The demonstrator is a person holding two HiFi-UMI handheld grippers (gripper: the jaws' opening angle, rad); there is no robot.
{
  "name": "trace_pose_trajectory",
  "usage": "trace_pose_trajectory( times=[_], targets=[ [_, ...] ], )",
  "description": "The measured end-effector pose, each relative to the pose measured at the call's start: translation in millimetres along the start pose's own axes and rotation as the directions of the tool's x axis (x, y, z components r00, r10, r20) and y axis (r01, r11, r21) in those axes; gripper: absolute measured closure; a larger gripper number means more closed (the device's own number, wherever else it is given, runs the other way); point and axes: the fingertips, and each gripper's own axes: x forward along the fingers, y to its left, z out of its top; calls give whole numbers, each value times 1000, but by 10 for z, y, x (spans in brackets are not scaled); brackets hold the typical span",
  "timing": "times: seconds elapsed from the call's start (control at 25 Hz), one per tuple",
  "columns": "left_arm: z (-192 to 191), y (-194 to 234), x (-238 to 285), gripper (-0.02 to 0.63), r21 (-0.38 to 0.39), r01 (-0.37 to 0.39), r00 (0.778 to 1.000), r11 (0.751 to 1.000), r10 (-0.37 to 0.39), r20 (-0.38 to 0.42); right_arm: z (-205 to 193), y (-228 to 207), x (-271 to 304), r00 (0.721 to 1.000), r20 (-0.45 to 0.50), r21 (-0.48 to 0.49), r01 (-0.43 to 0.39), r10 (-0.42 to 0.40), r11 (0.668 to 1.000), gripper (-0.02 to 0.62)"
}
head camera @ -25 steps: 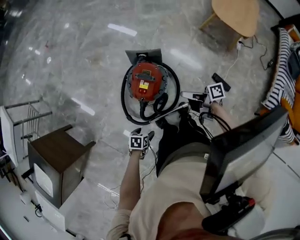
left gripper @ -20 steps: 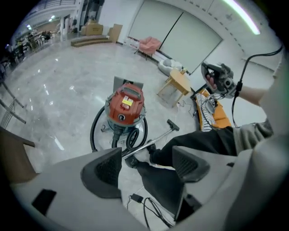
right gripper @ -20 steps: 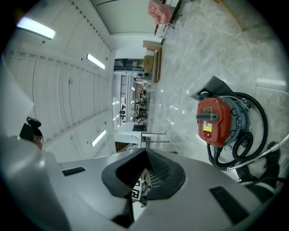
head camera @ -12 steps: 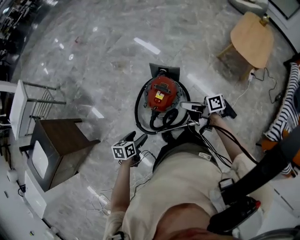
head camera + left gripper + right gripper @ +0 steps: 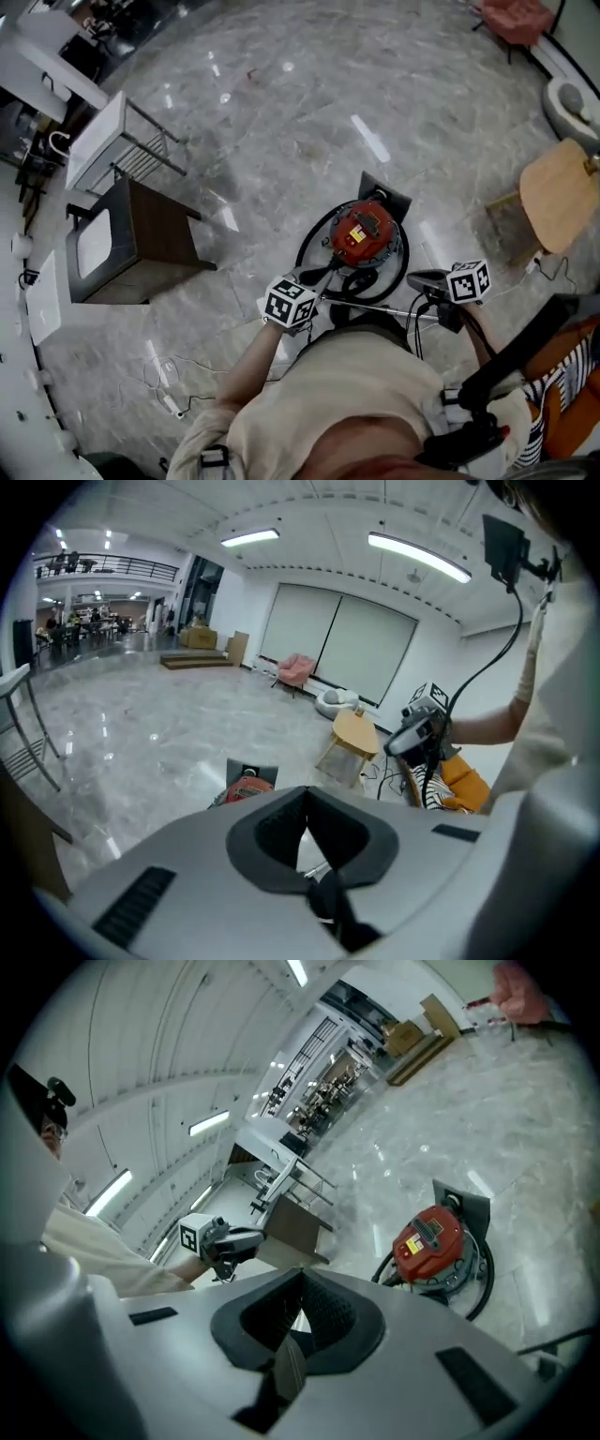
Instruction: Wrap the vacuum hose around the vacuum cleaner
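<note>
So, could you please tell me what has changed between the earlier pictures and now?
The left tongs and right tongs have both lifted up and away from the vacuum cleaner. The left tongs have just been closing, with nothing between them. The right tongs stayed shut. The hose remains coiled around the vacuum cleaner.

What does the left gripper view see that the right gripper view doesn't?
Only the left gripper view shows the right gripper in a hand, with a round tan table behind it. Only the right gripper view shows the left gripper, a brown cabinet and the black hose looped around the vacuum. Both show the red vacuum cleaner on the grey floor, and each view's own jaws are shut with nothing between them.
</note>
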Motion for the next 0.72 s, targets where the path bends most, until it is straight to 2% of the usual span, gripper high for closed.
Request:
trace_pose_trajectory(
  times=[0.08,0.16,0.28,0.4,0.48,0.56,0.64,0.72],
  targets=[
    [26,-29,-79,600,-48,-33,999,998,33,7,15,-87,-59,1000,-26,-13,-1,1,1000,592],
    [59,-90,-135,600,-93,-59,998,994,61,16,140,-79,-79,1000,21,-24,-23,23,999,592],
    [131,-237,-167,600,-117,-103,993,988,109,43,344,148,58,984,118,-52,-131,136,990,592],
    [327,-415,-182,600,-81,-138,985,987,145,94,497,488,290,958,126,-157,-236,256,959,592],
    [486,-474,-252,600,-27,-174,977,984,176,119,675,847,471,942,80,-290,-290,325,912,592],
    [564,-504,-335,600,19,-217,968,976,212,137,769,1203,610,934,14,-425,-319,358,847,592],
    [643,-528,-398,600,37,-237,957,971,227,180,781,1374,672,948,-27,-546,-280,318,790,592],
    [793,-528,-501,600,41,-232,943,972,214,255,812,1469,687,968,-29,-652,-209,251,729,592]
  ],
)
